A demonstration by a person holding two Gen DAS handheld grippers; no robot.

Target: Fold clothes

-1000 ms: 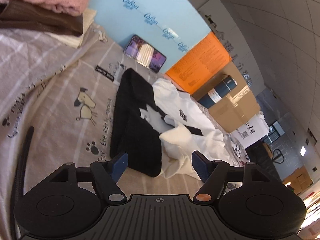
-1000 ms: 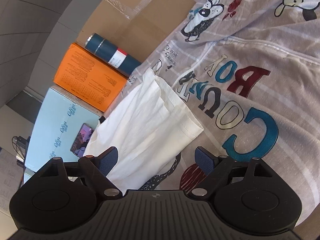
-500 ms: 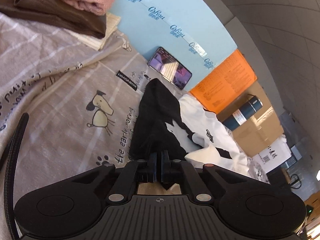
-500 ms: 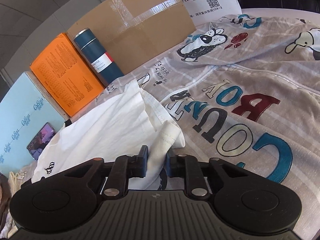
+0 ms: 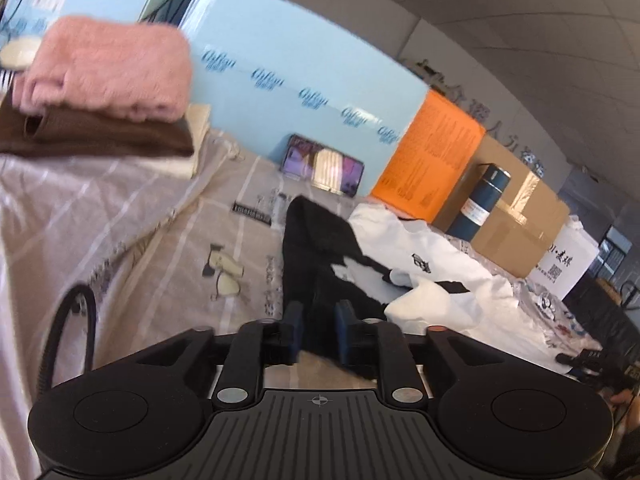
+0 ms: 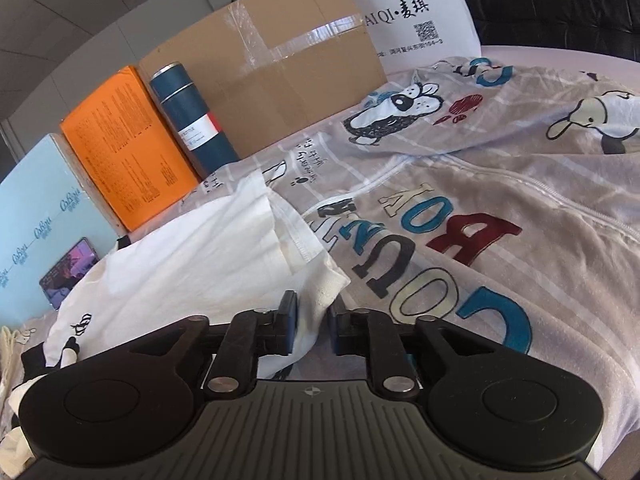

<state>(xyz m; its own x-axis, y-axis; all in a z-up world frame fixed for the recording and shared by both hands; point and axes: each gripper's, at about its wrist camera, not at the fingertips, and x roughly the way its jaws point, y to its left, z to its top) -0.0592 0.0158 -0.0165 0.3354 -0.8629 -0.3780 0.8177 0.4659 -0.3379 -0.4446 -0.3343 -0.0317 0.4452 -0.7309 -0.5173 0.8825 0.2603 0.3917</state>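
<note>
A black-and-white T-shirt (image 5: pixel 404 276) lies on a printed grey bedsheet (image 5: pixel 132 216). My left gripper (image 5: pixel 318 332) is shut on the shirt's black near edge (image 5: pixel 316 280) and holds it lifted off the sheet. In the right wrist view the shirt's white part (image 6: pixel 192 264) spreads to the left, and my right gripper (image 6: pixel 312 328) is shut on its white hem corner (image 6: pixel 320 280). The cloth bunches between both pairs of blue pads.
A folded stack with a pink towel (image 5: pixel 108 68) on brown cloth sits at far left. A phone (image 5: pixel 324 168), light blue board (image 5: pixel 304 84), orange box (image 6: pixel 124 148), blue cylinder (image 6: pixel 192 120), cardboard box (image 6: pixel 272 64) and white bag (image 6: pixel 412 12) line the back. A black cable (image 5: pixel 60 328) lies at left.
Both grippers were open a second ago. They closed on the shirt, the left on the black edge, the right on the white corner. Both have since lifted and levelled.
</note>
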